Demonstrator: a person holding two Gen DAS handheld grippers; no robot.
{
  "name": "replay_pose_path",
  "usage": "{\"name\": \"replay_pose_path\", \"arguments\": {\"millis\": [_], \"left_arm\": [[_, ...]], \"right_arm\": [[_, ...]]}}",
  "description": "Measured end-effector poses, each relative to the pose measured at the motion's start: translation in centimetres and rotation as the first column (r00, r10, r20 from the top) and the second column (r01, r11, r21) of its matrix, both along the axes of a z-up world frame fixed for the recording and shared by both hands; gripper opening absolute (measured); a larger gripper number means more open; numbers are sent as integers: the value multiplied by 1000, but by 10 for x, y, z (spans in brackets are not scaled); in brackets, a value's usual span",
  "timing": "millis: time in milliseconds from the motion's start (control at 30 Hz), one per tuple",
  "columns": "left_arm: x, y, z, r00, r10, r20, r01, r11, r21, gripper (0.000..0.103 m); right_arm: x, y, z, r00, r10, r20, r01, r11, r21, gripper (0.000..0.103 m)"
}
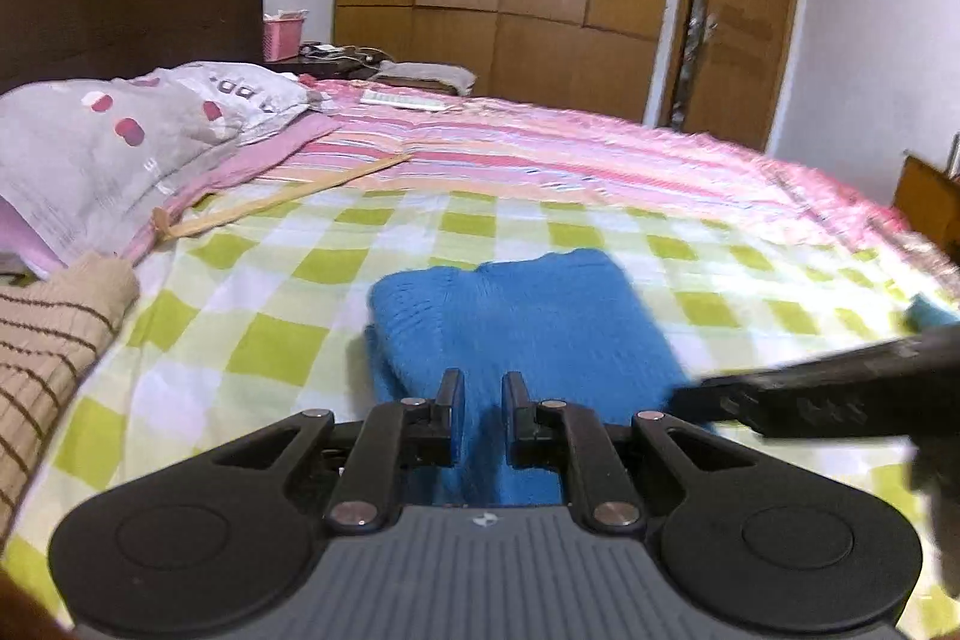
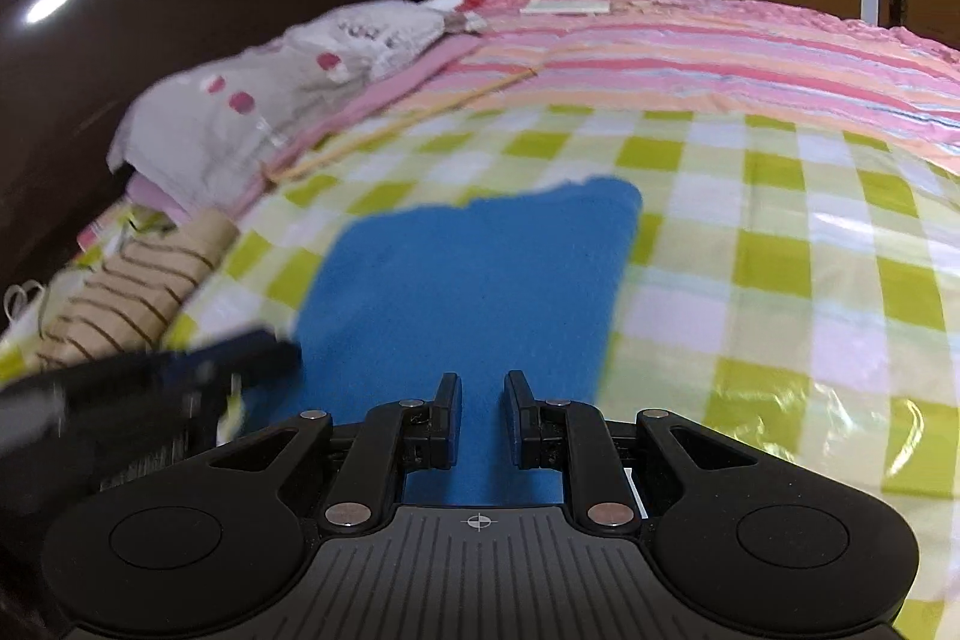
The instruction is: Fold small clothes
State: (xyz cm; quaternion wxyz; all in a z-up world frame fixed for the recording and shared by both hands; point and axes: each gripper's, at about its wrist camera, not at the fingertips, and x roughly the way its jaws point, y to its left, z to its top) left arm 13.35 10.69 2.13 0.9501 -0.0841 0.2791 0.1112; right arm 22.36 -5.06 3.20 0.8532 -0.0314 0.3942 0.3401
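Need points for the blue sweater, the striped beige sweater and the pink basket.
blue sweater (image 1: 528, 316): left wrist view, middle of the folded top.
striped beige sweater (image 1: 54, 334): left wrist view, striped body.
pink basket (image 1: 282, 37): left wrist view, front wall.

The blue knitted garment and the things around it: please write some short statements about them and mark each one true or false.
1. The blue knitted garment lies on a green-and-white checked sheet. True.
2. The left tool is clamped on a fold of the garment. False: its fingers stand apart with a gap between them, holding nothing.
3. A beige knitted garment with brown stripes lies towards the headboard side of the blue one. True.
4. The right tool is shut tight. False: its fingers are apart too.
5. The blue garment is spread out flat with both sleeves extended. False: it is a compact folded rectangle.
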Motion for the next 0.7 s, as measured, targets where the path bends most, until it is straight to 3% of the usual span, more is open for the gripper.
{"name": "replay_pose_path", "arguments": {"millis": [100, 167, 333, 700], "left_arm": [[7, 8, -13, 996, 44, -76, -44, 999, -5, 20], [6, 11, -21, 992, 61, -114, -62, 998, -3, 29], [3, 4, -26, 990, 62, -130, -54, 997, 59, 30], [-3, 5, -24, 987, 76, -141, -73, 997, 28, 30]], "right_arm": [[-1, -3, -8, 1000, -10, -11, 10, 1000, -11, 17], [-1, -6, -10, 1000, -16, -20, 16, 1000, -4, 17], [-5, -13, -23, 998, -39, -55, 39, 999, -4, 17], [-18, -14, -23, 997, -61, -50, 59, 997, -50, 18]]}}
